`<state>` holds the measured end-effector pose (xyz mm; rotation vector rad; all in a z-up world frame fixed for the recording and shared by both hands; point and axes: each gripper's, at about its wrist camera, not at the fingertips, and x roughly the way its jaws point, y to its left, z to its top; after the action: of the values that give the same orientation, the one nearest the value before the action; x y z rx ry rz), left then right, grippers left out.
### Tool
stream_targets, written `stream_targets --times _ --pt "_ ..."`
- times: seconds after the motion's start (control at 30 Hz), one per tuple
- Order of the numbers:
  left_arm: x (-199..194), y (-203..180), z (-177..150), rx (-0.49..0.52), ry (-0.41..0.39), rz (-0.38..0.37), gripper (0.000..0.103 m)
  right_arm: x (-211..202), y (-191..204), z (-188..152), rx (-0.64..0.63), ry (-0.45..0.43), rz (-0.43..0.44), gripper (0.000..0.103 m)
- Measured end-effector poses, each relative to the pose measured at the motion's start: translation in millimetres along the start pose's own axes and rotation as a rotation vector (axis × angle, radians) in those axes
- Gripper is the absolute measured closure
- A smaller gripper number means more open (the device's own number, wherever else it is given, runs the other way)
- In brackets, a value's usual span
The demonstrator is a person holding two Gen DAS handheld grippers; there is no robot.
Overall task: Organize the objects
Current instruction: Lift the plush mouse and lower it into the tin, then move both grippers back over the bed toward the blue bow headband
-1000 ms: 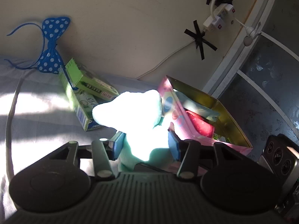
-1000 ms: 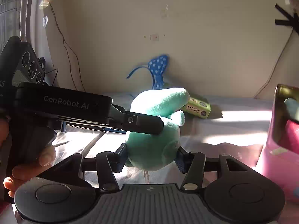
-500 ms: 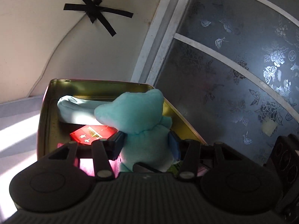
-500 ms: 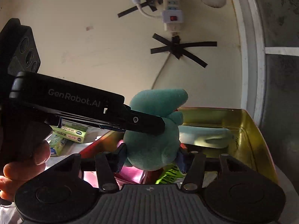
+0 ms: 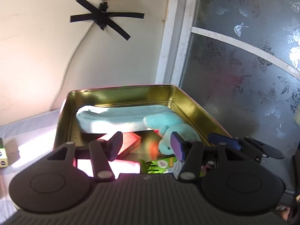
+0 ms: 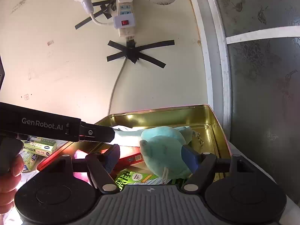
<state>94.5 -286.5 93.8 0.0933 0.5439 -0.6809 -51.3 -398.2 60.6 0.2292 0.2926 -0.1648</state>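
Note:
A teal plush toy [image 5: 168,129] lies in the gold tin box [image 5: 120,93], against its right side. It also shows in the right wrist view [image 6: 165,150], inside the box [image 6: 206,112]. My left gripper [image 5: 146,146] is open over the box, with the plush beside its right finger. My right gripper [image 6: 151,157] is open; the plush leans on its right finger [image 6: 189,157]. The box also holds a light blue pouch [image 5: 116,120], a red box [image 5: 127,144] and a green packet [image 6: 135,178].
Green cartons [image 6: 39,146] lie on the sheet left of the box. A taped power strip [image 6: 125,13] and its cable hang on the wall behind. A frosted glass door [image 5: 243,75] stands to the right. The left gripper's body [image 6: 56,127] crosses the right wrist view.
Both grippers carried the plush from the bed over to the tin box, then opened. The plush has dropped into the box and tilted to the right.

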Motion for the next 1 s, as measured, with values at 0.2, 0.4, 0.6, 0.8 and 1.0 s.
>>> stream_targets --times 0.2,0.4,0.6,0.8,1.0 --pt "-35.2 8.6 -14.4 0.038 -0.026 0.142 0.045 -23.3 21.2 -3.9 -0.002 -0.035 0.025 0.036" --pt "-65.6 32.6 -31.7 0.032 -0.015 0.232 0.045 -41.7 52.4 -3.5 -0.031 -0.049 0.061 0.036" --pt "-99.6 75.3 -50.1 -0.019 -0.017 0.298 0.045 -46.5 89.4 2.5 -0.052 -0.037 0.125 0.036" --pt "-132.3 145.7 -87.2 -0.114 0.004 0.400 0.045 -32.8 138.0 2.9 -0.093 0.013 0.209 0.036" --pt "-160.1 220.3 -126.4 -0.208 0.039 0.518 0.045 -9.7 199.4 -4.5 -0.156 0.078 0.300 0.037"
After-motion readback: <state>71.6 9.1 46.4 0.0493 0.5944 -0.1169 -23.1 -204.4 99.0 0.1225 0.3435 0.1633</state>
